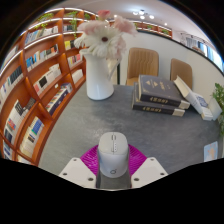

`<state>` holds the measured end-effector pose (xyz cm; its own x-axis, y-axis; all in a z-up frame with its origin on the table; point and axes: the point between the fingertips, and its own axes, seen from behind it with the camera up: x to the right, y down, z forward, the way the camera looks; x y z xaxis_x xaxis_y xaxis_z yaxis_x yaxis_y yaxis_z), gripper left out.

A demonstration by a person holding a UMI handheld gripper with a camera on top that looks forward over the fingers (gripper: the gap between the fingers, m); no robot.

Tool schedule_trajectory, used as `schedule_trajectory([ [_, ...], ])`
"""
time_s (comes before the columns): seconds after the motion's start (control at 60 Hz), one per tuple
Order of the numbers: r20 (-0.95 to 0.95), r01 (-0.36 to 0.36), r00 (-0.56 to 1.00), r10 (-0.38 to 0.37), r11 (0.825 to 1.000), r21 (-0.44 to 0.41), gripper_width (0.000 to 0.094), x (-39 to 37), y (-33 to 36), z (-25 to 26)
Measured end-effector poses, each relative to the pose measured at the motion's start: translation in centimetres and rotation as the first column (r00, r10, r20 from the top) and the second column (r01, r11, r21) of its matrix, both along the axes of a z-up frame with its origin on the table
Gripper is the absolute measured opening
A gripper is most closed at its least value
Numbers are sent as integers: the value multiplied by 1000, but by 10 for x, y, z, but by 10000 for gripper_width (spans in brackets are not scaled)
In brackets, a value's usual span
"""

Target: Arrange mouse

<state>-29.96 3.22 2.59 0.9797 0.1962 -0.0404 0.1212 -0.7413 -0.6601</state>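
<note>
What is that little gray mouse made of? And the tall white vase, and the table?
The mouse, standing between the gripper fingers, looks like matte light-gray plastic: smooth, rounded, with a dull sheen. The vase looks like glazed white ceramic, since its side shines softly, though it might be painted glass. The table has a flat, matte gray top, probably laminate; that is hard to confirm.

- Mouse [112, 153]: light grey, with a darker grey line along the middle.
- Gripper [112, 176]: white fingers, magenta pads [92, 158].
- Desk [90, 125]: plain grey surface.
- Vase [99, 77]: white, unpatterned.
- Flowers [107, 34]: pale pink and white.
- Books [162, 96]: dark grey covers, pale page edges.
- Bookshelf [40, 75]: orange-brown wood, filled with multicoloured spines.
- Chairs [143, 64]: tan backs.
- Leaves [218, 100]: green.
</note>
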Motion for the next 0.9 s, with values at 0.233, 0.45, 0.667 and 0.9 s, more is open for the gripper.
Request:
schedule_trajectory([
  [0.233, 10, 18, 1000, -22, 954, 300, 350, 157, 26, 199],
  [0.45, 111, 84, 984, -143, 904, 418, 348, 367, 11, 273],
  [0.667, 127, 240, 953, -274, 943, 231, 348, 519, -30, 153],
  [0.9, 77, 215, 974, -215, 977, 13, 354, 539, -63, 19],
])
